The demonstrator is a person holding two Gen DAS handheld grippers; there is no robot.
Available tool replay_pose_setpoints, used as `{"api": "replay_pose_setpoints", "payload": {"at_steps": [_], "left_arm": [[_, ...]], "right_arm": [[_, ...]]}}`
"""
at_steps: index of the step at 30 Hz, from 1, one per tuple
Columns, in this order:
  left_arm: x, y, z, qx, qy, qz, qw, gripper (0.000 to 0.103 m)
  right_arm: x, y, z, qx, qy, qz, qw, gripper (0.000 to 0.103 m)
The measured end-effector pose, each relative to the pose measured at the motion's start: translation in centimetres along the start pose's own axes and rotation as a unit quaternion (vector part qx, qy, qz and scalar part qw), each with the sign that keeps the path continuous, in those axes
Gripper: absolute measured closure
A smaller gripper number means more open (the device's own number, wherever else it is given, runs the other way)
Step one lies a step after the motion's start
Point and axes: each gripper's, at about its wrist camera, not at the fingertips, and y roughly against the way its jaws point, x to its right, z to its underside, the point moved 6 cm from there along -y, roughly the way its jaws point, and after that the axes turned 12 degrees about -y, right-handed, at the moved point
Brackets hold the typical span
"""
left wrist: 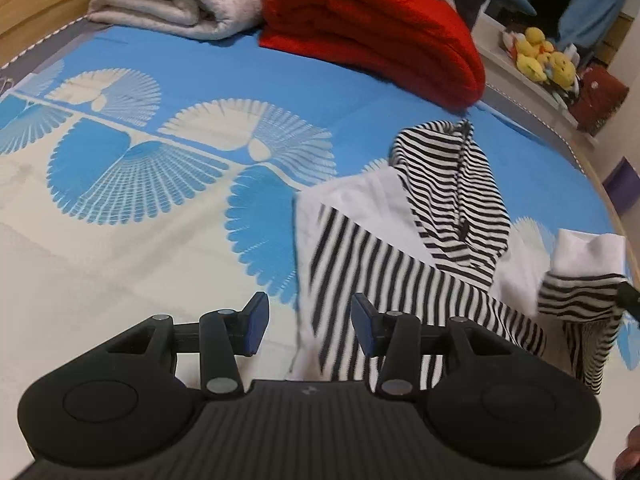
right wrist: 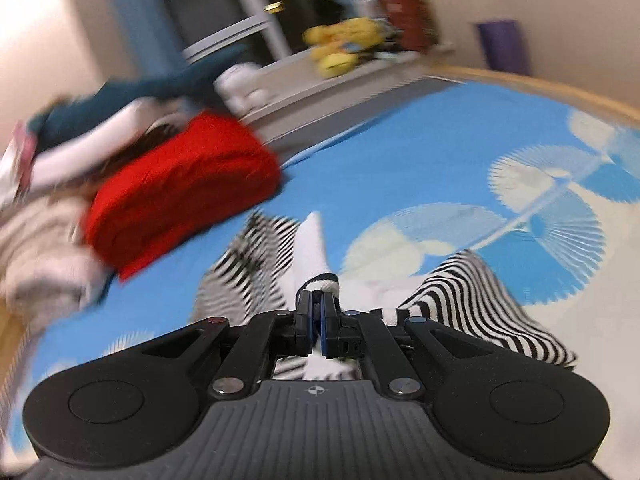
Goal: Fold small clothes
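Striped garment (left wrist: 448, 216): black-and-white striped small garment with white panels, possibly hooded, lying crumpled and unfolded on the bedsheet (left wrist: 168, 208), toward the sheet's right-hand edge as seen in the left wrist view. Its long axis is judged to run from the near edge of the bed toward the far right corner, where the hood-like striped part points at the red blanket (left wrist: 372, 28).

One striped cuff or hem with a white lining (left wrist: 580, 280) is raised off the sheet at the right margin of the left wrist view. It is pinched between the pressed-together jaws of the right gripper (right wrist: 318, 320); a striped edge (right wrist: 320, 282) is seen emerging from between its fingertips. The rest of the garment hangs and trails from that point to both sides.

Left gripper (left wrist: 306, 320): jaws spread, nothing between them, held over the garment's near left portion, where a striped panel (left wrist: 340, 264) lies directly ahead and below.

Relation for the coming move: the free edge is nearer the left gripper, so a grasp there is judged the likely next requirement for spreading the piece flat.

Surroundings: folded white blanket (left wrist: 168, 0) at the far edge; yellow plush toys (left wrist: 540, 56) on a ledge beyond the bed.
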Motion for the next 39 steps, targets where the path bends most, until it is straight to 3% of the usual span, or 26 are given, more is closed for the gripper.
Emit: {"api": "replay_pose_setpoints", "payload": {"at_steps": [4, 6, 8, 9, 11, 12, 13, 15, 19, 22, 24, 27, 29, 33, 37, 38, 39], "left_arm": [[-1.6, 0.0, -0.4, 0.001, 0.027, -0.006, 0.9996, 0.053], [-2.5, 0.0, -0.6, 0.004, 0.038, -0.015, 0.9992, 0.053], [-3.4, -0.1, -0.8, 0.003, 0.049, -0.023, 0.9985, 0.053], [-3.8, -0.3, -0.8, 0.000, 0.055, -0.026, 0.9982, 0.051], [-4.5, -0.8, -0.7, -0.007, 0.063, -0.031, 0.9975, 0.050], [-4.7, -0.9, -0.6, -0.010, 0.065, -0.032, 0.9973, 0.050], [-4.8, -1.1, -0.5, -0.012, 0.066, -0.031, 0.9972, 0.050], [-4.6, -1.3, -0.3, -0.018, 0.073, -0.021, 0.9969, 0.050], [-3.3, -2.4, 0.5, -0.034, 0.091, 0.027, 0.9949, 0.050], [-1.9, -3.5, 1.2, -0.049, 0.099, 0.067, 0.9916, 0.052], [-0.9, -4.5, 1.8, -0.065, 0.111, 0.097, 0.9869, 0.053], [0.4, -6.2, 3.1, -0.095, 0.142, 0.141, 0.9751, 0.053], [1.0, -7.4, 3.9, -0.112, 0.160, 0.155, 0.9683, 0.053], [2.0, -9.1, 4.1, -0.112, 0.189, 0.165, 0.9613, 0.053], [1.9, -10.5, 4.0, -0.102, 0.225, 0.144, 0.9581, 0.053], [1.8, -10.8, 4.1, -0.103, 0.235, 0.139, 0.9564, 0.055], [1.7, -11.1, 4.2, -0.102, 0.243, 0.133, 0.9554, 0.068]], "right_arm": [[-3.2, 0.5, 0.5, 0.045, 0.044, 0.007, 0.998, 0.100], [-5.6, 1.0, 2.1, 0.062, 0.107, -0.026, 0.992, 0.100], [-8.3, 1.0, 4.8, 0.042, 0.189, -0.080, 0.978, 0.099], [-9.7, 0.4, 7.3, -0.017, 0.234, -0.124, 0.964, 0.096], [-10.3, -1.2, 11.5, -0.178, 0.246, -0.183, 0.935, 0.096], [-9.7, -1.9, 13.3, -0.245, 0.236, -0.181, 0.923, 0.094], [-9.1, -2.2, 14.3, -0.269, 0.237, -0.164, 0.919, 0.090], [-7.8, -2.3, 14.7, -0.273, 0.243, -0.130, 0.922, 0.082], [-5.3, -2.0, 11.7, -0.250, 0.173, -0.106, 0.947, 0.064], [0.0, -3.1, 9.3, -0.239, 0.084, -0.014, 0.967, 0.058], [4.6, -3.8, 9.1, -0.251, 0.017, 0.061, 0.966, 0.058], [12.4, -3.8, 9.1, -0.262, -0.124, 0.152, 0.945, 0.058], [14.4, -3.0, 8.5, -0.252, -0.181, 0.148, 0.939, 0.063], [15.4, -1.1, 6.7, -0.228, -0.182, 0.143, 0.946, 0.062], [16.5, 0.2, 5.3, -0.226, -0.220, 0.129, 0.940, 0.062], [16.3, 0.4, 5.1, -0.228, -0.219, 0.125, 0.940, 0.062], [16.4, -0.1, 4.9, -0.228, -0.217, 0.122, 0.941, 0.062]]}}
